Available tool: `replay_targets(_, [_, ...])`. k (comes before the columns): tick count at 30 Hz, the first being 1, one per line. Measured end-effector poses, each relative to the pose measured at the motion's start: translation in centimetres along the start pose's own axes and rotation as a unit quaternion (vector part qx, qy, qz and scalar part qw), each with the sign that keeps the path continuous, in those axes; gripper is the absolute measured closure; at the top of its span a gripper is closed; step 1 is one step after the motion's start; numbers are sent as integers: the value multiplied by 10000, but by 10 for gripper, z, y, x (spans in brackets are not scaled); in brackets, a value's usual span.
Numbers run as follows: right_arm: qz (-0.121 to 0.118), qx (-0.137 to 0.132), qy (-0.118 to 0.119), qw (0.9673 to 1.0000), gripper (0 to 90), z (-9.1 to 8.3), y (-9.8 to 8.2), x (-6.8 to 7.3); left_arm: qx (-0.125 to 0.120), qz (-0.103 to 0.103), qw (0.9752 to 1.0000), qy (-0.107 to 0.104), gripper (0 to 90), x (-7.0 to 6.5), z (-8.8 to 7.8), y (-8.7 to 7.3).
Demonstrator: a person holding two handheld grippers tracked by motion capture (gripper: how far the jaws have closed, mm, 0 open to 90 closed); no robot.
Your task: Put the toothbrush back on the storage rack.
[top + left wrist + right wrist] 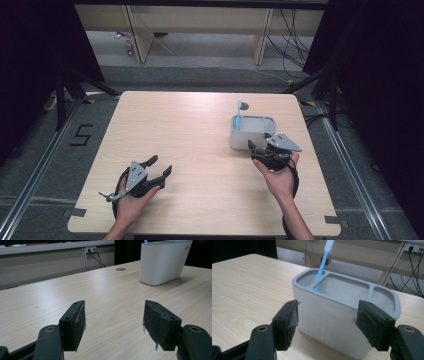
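A white holder (pixel 240 137) with a grey rim and three compartments stands on the right half of the wooden table (pixel 190 125). A light blue toothbrush (pixel 239 114) stands upright in its left end compartment. My right gripper (pixel 260 141) is at the holder's near side, open, its pads level with the holder's (pixel 332 312) front wall and not pressing on it. In the right gripper view the toothbrush (pixel 323 263) leans slightly in its slot. My left gripper (pixel 160 165) rests near the table's front left, open with nothing between its pads (pixel 76 325). Its view has the holder (pixel 162 262) far off at the upper right.
A small round hole (pixel 244 106) lies in the tabletop just behind the holder. Beyond the far edge are desk legs (pixel 137 35) and loose cables (pixel 292 35) on the floor. Black stands flank the table on both sides.
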State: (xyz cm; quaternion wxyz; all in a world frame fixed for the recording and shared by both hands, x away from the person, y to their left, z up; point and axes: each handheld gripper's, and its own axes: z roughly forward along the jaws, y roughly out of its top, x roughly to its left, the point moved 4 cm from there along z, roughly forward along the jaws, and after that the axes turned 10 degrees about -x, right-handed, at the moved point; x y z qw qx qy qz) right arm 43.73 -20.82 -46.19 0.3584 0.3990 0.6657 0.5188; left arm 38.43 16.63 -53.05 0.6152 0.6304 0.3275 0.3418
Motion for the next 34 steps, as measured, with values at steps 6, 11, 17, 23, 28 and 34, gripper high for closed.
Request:
replay_targets(6, [17,38,-133,9999,343,-15,-12,-6,-18,-28,10000,16,342,1,0,0])
replay_targets(11, [11,32,-241,9997,342,-30,-24,-10,-18,-30,10000,21,342,0,0,0])
replay_targets(17, [189,112,-327,9992,341,-40,-36,-11,-31,-46,10000,34,341,1,0,0])
replay_targets(23, [281,152,-173,9993,335,-46,-53,-8,-36,-27,10000,45,342,1,-1,0])
replay_targets(28, [370,100,-228,9990,333,-47,-57,-5,-163,-54,9999,9,340,0,0,0])
replay_targets(34, [359,96,-276,9989,326,-47,-60,-8,-105,-111,9999,70,336,2,-3,0])
